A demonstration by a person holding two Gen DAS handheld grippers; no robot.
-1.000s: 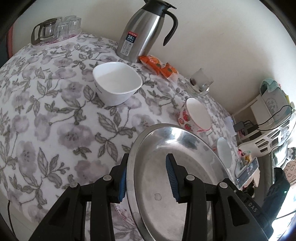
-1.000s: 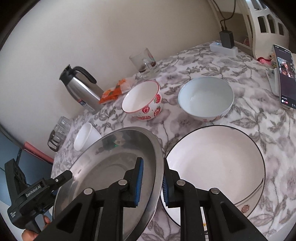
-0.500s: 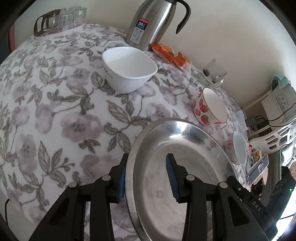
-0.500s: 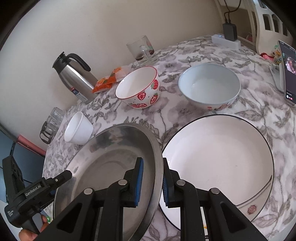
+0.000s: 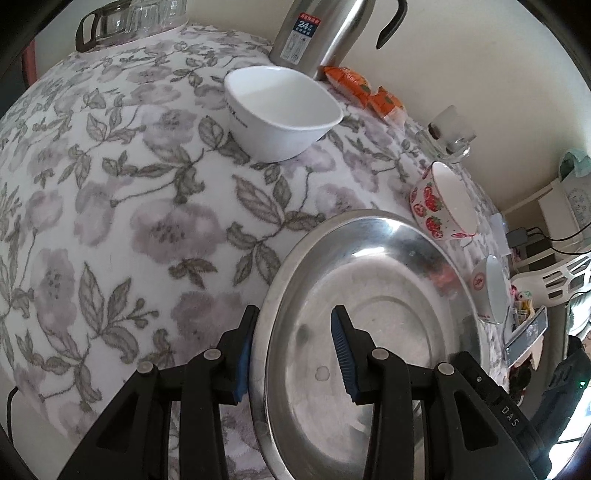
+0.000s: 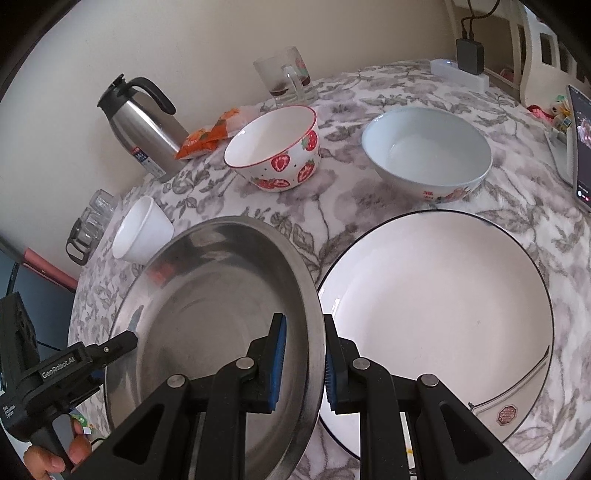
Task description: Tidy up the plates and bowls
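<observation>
A round steel plate (image 5: 388, 295) (image 6: 207, 295) hangs just above the flowered tablecloth (image 5: 129, 221), held at two opposite rims. My left gripper (image 5: 295, 350) is shut on its near rim, one pad outside and one inside the dish. My right gripper (image 6: 303, 365) is shut on the other rim, right beside a large white plate with a black rim (image 6: 436, 314) lying on the table. A small white bowl (image 5: 280, 110) (image 6: 142, 232), a strawberry bowl (image 6: 277, 147) (image 5: 439, 203) and a pale blue bowl (image 6: 424, 155) stand farther back.
A steel thermos (image 6: 144, 125), orange snack packets (image 6: 207, 136) and a glass mug (image 6: 284, 77) line the wall. Glasses (image 5: 136, 18) stand at the far left corner. A phone (image 6: 580, 144) leans at the right edge. A hand (image 6: 55, 458) holds the left gripper's handle.
Both grippers have sunk toward the table with the steel plate between them, and both views now tilt more steeply down. The grips have not changed.
</observation>
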